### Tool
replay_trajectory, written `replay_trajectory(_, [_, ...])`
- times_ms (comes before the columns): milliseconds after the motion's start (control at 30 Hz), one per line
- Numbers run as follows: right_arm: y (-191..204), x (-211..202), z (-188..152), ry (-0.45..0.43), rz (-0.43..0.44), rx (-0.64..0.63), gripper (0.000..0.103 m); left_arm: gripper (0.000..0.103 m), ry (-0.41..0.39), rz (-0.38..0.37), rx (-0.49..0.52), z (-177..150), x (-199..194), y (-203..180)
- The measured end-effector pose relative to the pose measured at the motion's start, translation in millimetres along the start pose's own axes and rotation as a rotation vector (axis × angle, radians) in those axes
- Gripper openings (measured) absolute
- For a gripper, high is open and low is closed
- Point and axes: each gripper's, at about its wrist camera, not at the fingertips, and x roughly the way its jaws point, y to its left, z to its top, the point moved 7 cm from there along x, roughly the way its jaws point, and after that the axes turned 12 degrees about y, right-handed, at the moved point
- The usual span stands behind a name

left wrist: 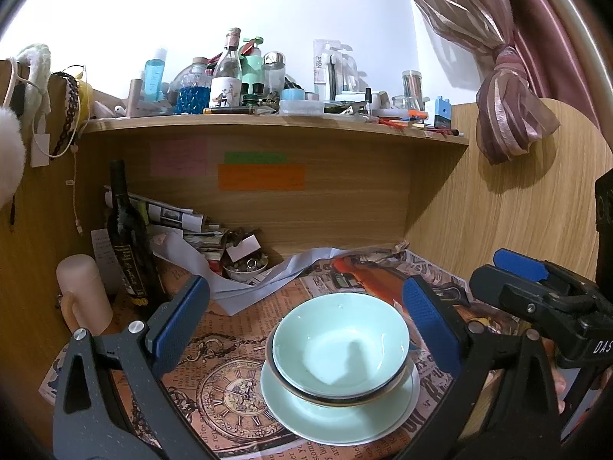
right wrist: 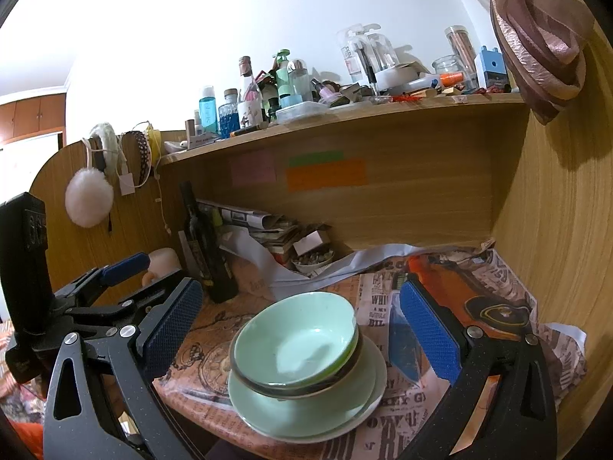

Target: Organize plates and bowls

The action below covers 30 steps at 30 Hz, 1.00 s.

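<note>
Bowls in pale green sit nested on a stack of plates at the front of your table, which is covered in printed newspaper-style paper. At far left, a pink mug stands near the table's corner, with a dark wine bottle upright just beside it against the wooden side panel. Behind the bottle, folded papers pile up by a small dish of trinkets. Your left hand-held gripper hangs with its blue pads wide apart on either side of the crockery stack, gripping nothing. Seen from the right wrist, the same bowls and plates lie between the pads of your right hand-held gripper, also spread wide and empty; whether either pad touches the crockery cannot be told. Above, an orange note is stuck to the back panel under a shelf crowded with bottles and jars. At far right, a knotted pink curtain hangs against the wood.
</note>
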Motion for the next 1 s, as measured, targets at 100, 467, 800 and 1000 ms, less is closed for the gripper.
replay_trajectory(100, [-0.4,1.0,-0.3,0.002,0.002,-0.002,0.103,0.102,0.001,-0.002,-0.006,-0.3,0.6,1.3])
replay_trajectory(467, [-0.6,2.6,-0.8,0.006,0.008,-0.005,0.103,0.102,0.01,-0.012,-0.024,-0.1,2.8,3.9])
replay_trajectory(800, [-2.4,4.3,-0.9,0.01,0.016,-0.011,0.103,0.102,0.008,-0.013,-0.022,0.7,3.1,0.9])
replay_trajectory(1000, [-4.9,8.4,-0.5,0.021,0.026,-0.009,0.103,0.102,0.001,-0.004,-0.008,1.1,2.1,-5.0])
